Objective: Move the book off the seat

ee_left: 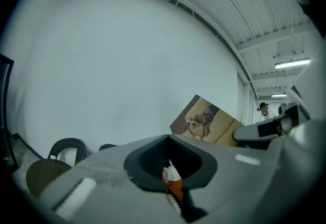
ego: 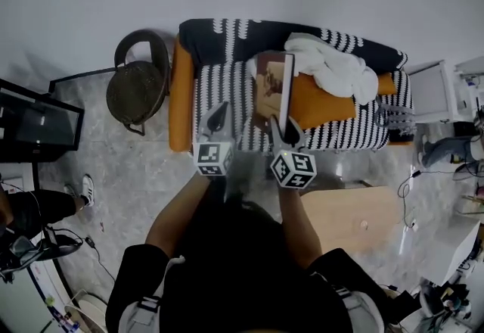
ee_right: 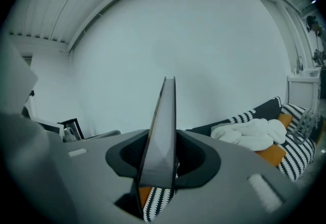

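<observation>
The book (ego: 272,88), with a brown cover showing a dog, hangs above the striped seat (ego: 227,89) of the sofa, lifted clear of it. My right gripper (ego: 286,127) is shut on its lower edge. In the right gripper view the book (ee_right: 162,131) stands edge-on between the jaws of the right gripper (ee_right: 160,169). Left of the book, my left gripper (ego: 218,116) holds nothing, its jaws together. The left gripper view shows the left gripper (ee_left: 168,173) with only a thin slit between its jaws and the book cover (ee_left: 204,122) up to the right.
The orange sofa (ego: 180,97) carries a black-and-white throw and a white cloth (ego: 336,66) at its right. A round wicker chair (ego: 139,85) stands to its left. A low wooden table (ego: 355,218) is at my right, a black stand (ego: 38,123) and a seated person's leg (ego: 45,203) at my left.
</observation>
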The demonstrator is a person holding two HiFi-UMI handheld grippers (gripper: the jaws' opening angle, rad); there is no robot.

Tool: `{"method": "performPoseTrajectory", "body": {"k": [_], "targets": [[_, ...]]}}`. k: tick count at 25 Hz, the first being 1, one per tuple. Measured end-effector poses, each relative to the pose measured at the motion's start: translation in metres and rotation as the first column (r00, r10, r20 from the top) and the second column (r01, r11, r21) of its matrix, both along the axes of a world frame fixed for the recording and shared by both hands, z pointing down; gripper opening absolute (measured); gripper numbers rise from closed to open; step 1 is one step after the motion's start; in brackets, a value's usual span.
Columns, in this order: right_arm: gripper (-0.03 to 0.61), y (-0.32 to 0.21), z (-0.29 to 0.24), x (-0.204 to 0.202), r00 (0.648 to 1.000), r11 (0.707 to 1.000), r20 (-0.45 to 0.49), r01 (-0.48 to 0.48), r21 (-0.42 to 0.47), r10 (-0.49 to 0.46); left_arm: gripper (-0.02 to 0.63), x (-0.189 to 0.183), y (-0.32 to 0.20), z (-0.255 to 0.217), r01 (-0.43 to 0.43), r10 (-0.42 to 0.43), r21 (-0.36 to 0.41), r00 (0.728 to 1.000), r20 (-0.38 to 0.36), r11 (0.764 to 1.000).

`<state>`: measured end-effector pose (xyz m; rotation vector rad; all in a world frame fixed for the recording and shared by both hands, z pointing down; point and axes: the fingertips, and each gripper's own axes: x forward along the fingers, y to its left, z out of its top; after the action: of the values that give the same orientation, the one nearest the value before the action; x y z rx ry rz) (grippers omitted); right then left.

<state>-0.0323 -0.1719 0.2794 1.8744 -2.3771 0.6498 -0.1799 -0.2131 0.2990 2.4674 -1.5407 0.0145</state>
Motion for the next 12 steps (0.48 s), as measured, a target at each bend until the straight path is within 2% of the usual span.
{"method": "performPoseTrajectory", "body": {"k": [8,12], "targets": [[0.156,0.033,-0.037,0.005,0.999,0.998,-0.024,0.034,0.060,-0.033,0.006,-0.007,0.012,-0.027,0.035,-0.035,0.022,0.999,-0.032,0.999],[0.156,0.052,-0.046,0.005,0.999,0.996,-0.021,0.039,0.081,-0.038,0.006,-0.011,0.021,-0.027,0.051,-0.051,0.021,0.998,-0.025,0.998]]}}
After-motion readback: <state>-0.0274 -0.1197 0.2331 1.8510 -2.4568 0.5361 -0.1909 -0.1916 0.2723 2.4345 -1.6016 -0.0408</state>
